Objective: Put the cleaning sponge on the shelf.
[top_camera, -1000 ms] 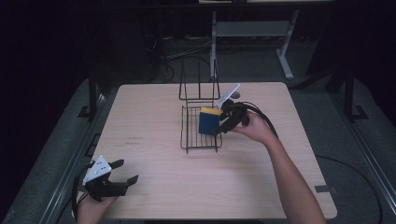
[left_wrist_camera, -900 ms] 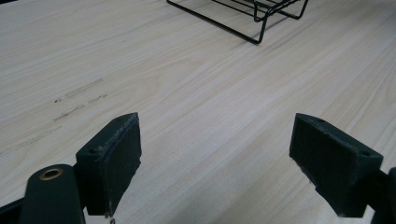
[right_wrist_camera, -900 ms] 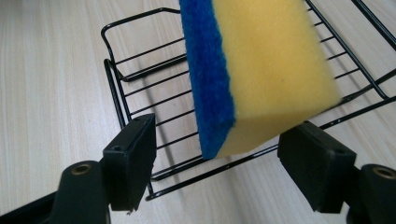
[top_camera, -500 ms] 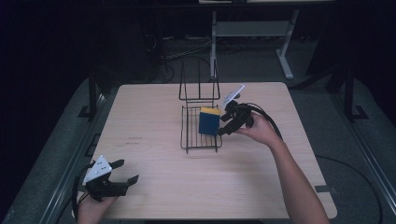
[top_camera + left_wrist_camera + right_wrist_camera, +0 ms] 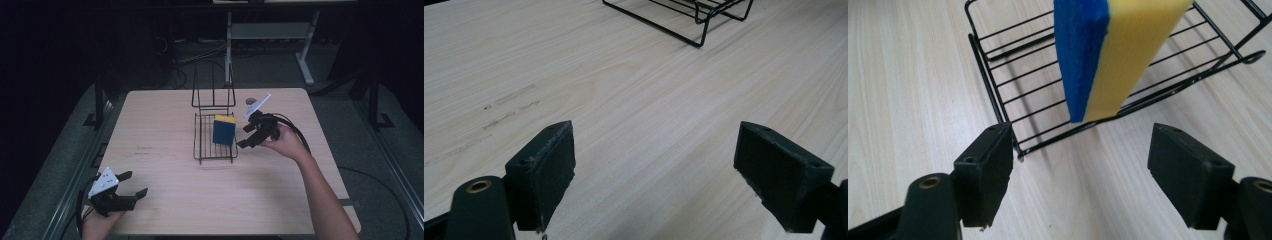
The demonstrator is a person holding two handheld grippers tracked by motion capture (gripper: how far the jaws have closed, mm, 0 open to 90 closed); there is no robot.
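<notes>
Since a second ago our right gripper (image 5: 246, 136) has drawn back a little from the sponge (image 5: 224, 130), toward the right edge of the table (image 5: 165, 205), and its jaws have just been opening; nothing lies between them now. Our left gripper (image 5: 136, 184) has kept its place.

Going left to right in the high view: we hold the left gripper at the near left corner of the table, low over the wood, with its jaws spread wide and nothing in them. In the left gripper view its two black pads (image 5: 551, 170) stand far apart over bare tabletop, and the near corner of the wire rack (image 5: 696, 20) shows well ahead of them.

At the middle of the table stands the black wire rack (image 5: 207, 142), a flat grid tray with a tall upright back on its far side. The sponge, blue on one face and yellow on the other, stands on edge on the right part of the tray, tilted somewhat.

Just to the right of the rack we hold the right gripper, pointing left at the sponge. In the right gripper view its pads (image 5: 985, 172) are wide apart and short of the sponge (image 5: 1113, 55), which rests against the rack's wires (image 5: 998, 107) free of any grip.
</notes>
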